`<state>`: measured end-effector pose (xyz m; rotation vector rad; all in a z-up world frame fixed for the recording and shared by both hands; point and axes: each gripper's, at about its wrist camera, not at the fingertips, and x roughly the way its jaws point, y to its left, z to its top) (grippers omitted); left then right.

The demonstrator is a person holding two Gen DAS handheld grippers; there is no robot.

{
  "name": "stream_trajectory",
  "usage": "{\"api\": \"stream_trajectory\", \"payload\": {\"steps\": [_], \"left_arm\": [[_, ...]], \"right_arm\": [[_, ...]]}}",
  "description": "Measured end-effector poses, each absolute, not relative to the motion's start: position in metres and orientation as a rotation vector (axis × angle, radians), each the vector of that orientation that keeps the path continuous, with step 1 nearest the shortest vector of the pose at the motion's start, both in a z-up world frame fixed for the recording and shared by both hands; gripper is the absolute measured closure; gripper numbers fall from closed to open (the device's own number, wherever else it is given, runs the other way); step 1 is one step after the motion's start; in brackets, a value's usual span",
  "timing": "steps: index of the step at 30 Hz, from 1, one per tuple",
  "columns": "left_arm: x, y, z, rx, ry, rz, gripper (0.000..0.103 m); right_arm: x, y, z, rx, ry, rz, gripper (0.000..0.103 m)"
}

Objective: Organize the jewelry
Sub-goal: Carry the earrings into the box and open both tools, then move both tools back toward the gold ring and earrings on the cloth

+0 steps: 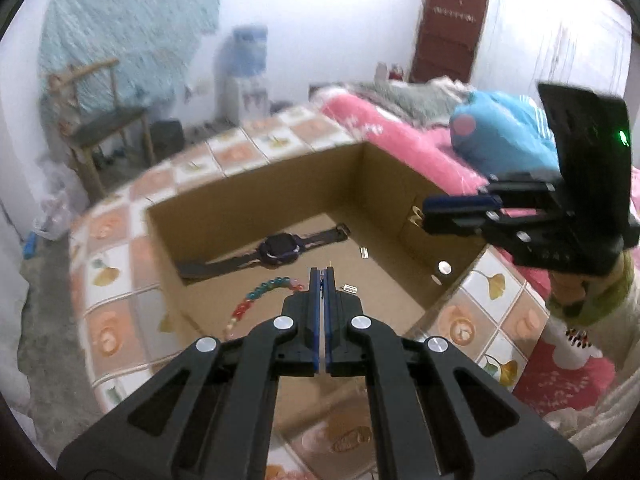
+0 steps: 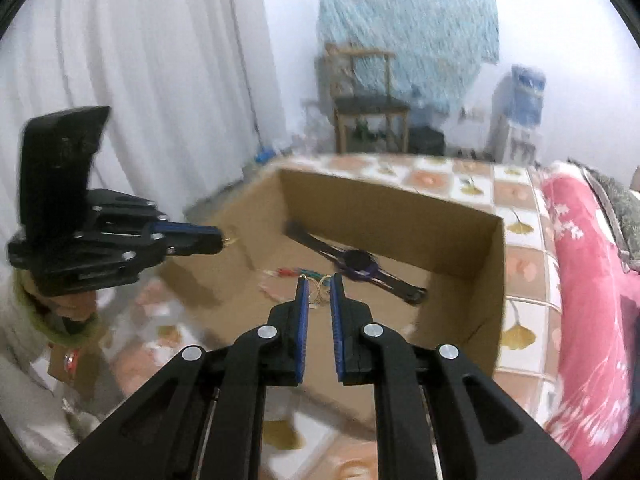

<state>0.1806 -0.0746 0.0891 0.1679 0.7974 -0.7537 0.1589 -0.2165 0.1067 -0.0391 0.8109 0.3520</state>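
Observation:
An open cardboard box (image 1: 224, 196) (image 2: 460, 216) sits on a tiled tabletop. Inside lie a black wristwatch (image 1: 276, 249) (image 2: 358, 263) and a coloured bead bracelet (image 1: 256, 296) (image 2: 296, 271). My left gripper (image 1: 323, 272) is over the box, shut on a thin gold piece whose tip (image 1: 330, 265) sticks out above the fingers; it also shows in the right wrist view (image 2: 222, 240) with gold at its tip. My right gripper (image 2: 319, 280) is over the box, its jaws closed on a gold ring-shaped piece (image 2: 318, 290). It also shows in the left wrist view (image 1: 424, 212), gold at its tip.
Small white tags (image 1: 350, 289) and a round silver piece (image 1: 444, 267) lie in the box. A pink bed (image 1: 400, 136) with a blue pillow (image 1: 500, 132) borders the table. A wooden chair (image 2: 368, 100) and water dispenser (image 2: 520, 108) stand by the wall.

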Motion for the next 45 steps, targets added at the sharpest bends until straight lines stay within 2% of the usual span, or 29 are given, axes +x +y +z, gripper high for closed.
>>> {"api": "stream_trajectory", "payload": {"steps": [7, 15, 17, 19, 23, 27, 36, 41, 45], "left_arm": [[0.225, -0.122, 0.051, 0.149, 1.065, -0.845, 0.102], [0.243, -0.139, 0.033, 0.146, 1.179, -0.824, 0.099], [0.245, -0.139, 0.033, 0.134, 1.185, -0.822, 0.092], [0.246, -0.136, 0.033, 0.12, 1.191, -0.818, 0.088], [0.248, -0.132, 0.035, 0.111, 1.181, -0.806, 0.086], [0.245, -0.124, 0.046, 0.112, 1.127, -0.781, 0.077], [0.192, -0.06, 0.095, 0.091, 0.842, -0.649, 0.05], [0.145, -0.011, 0.093, 0.12, 0.793, -0.562, 0.048], [0.115, 0.007, 0.078, 0.064, 0.84, -0.597, 0.048]], "right_arm": [[0.228, -0.231, 0.074, 0.033, 1.035, 0.395, 0.092], [0.257, -0.238, 0.051, 0.102, 1.118, 0.378, 0.091], [0.256, -0.242, 0.053, 0.122, 1.103, 0.382, 0.079], [0.256, -0.246, 0.055, 0.133, 1.09, 0.378, 0.075], [0.255, -0.252, 0.058, 0.144, 1.07, 0.367, 0.075], [0.249, -0.257, 0.068, 0.152, 1.018, 0.361, 0.075], [0.158, -0.261, 0.114, 0.189, 0.765, 0.448, 0.075], [0.092, -0.243, 0.099, 0.157, 0.754, 0.525, 0.075], [0.075, -0.221, 0.058, 0.242, 0.883, 0.564, 0.075]]}}
